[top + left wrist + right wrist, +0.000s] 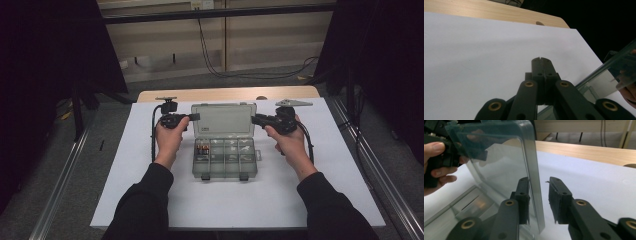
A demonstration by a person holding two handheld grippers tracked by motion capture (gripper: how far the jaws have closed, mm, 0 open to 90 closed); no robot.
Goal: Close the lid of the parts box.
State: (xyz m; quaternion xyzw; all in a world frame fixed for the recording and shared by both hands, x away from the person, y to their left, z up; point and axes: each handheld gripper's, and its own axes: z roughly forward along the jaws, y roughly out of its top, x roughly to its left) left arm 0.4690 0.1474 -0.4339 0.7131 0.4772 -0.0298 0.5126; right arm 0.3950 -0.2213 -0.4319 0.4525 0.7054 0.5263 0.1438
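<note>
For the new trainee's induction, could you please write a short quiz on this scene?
1. True or false: the lid of the box is shut.
2. Which gripper has the lid's edge between its jaws? A: left gripper. B: right gripper. C: both.
3. How do the left gripper's jaws stand?

Key:
1. False: the lid stands open, raised behind the compartments.
2. B: the right gripper view shows the lid's edge between parted jaws.
3. Shut, with nothing between them, beside the lid.
</note>
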